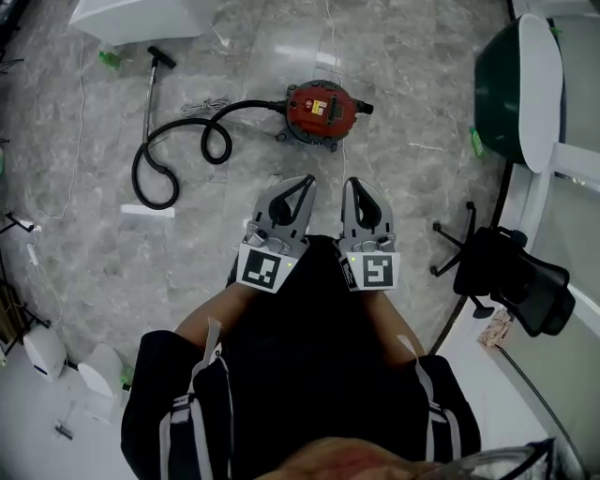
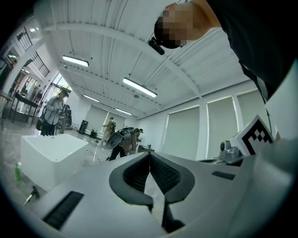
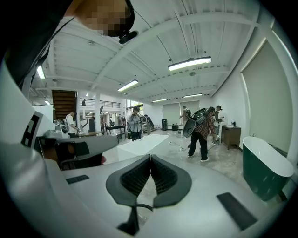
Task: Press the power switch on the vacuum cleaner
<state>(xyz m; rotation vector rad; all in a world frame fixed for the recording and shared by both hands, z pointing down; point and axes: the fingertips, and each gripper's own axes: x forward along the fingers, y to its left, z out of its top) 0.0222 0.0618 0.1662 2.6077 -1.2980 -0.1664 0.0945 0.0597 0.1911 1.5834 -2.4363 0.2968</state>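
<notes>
A red round vacuum cleaner (image 1: 322, 112) sits on the marble floor ahead of me, its black hose (image 1: 178, 150) coiling off to the left and ending in a wand (image 1: 150, 89). Both grippers are held close to my body, well short of it. My left gripper (image 1: 302, 181) points forward with its jaws shut and nothing between them. Beside it, my right gripper (image 1: 360, 186) is likewise shut and empty. In the left gripper view the left gripper (image 2: 149, 155) tips meet against the room's ceiling; in the right gripper view the right gripper (image 3: 150, 158) tips meet too.
A dark green tub (image 1: 511, 89) stands at the right, with a black office chair (image 1: 511, 277) near it. A white block (image 1: 141, 17) is at top left. White cables (image 1: 66, 150) trail over the floor. Other people (image 3: 202, 132) stand far off.
</notes>
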